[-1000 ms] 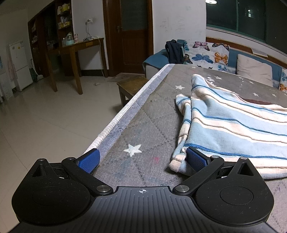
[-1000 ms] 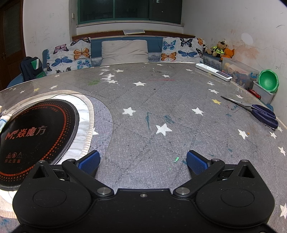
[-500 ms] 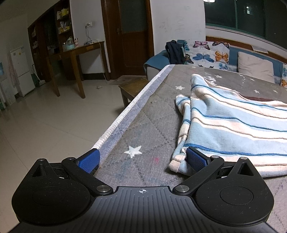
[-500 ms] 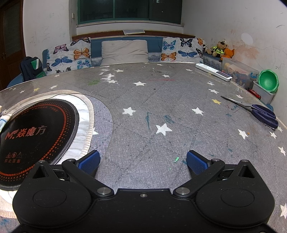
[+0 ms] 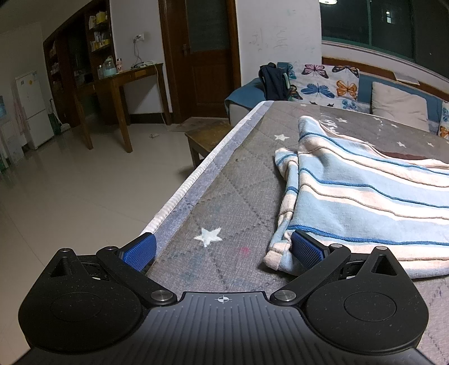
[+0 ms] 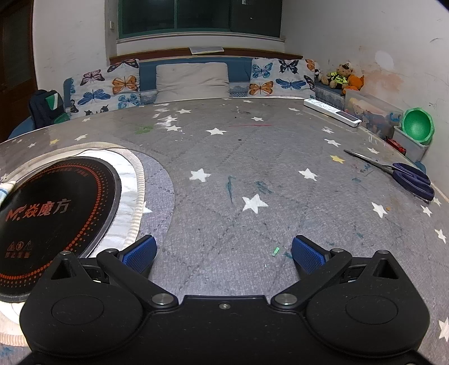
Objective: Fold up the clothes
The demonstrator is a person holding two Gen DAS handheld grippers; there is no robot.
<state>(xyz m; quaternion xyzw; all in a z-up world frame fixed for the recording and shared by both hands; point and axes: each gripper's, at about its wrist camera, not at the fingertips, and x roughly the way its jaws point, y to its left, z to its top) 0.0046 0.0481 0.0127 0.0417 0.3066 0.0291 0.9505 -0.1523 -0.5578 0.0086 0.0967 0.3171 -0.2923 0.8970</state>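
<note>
Left wrist view: left gripper [image 5: 223,250] low over the tabletop [image 5: 224,196] near its left edge, jaws spread wide, holding nothing. Right blue pad [image 5: 307,248] just touching the near corner of the striped garment [image 5: 364,196], lying rumpled toward the table's middle.

Right wrist view: right gripper [image 6: 223,251] over bare star-patterned cover, jaws wide, empty. Black round cooktop [image 6: 53,207] at left; scissors [image 6: 404,175] near the right edge.

Dim indoor light, ceiling lamp [image 5: 327,1] top edge; glare on floor [image 5: 70,179] & table cover [image 6: 224,174]. Strong fisheye bend at edges, sharp focus.
</note>
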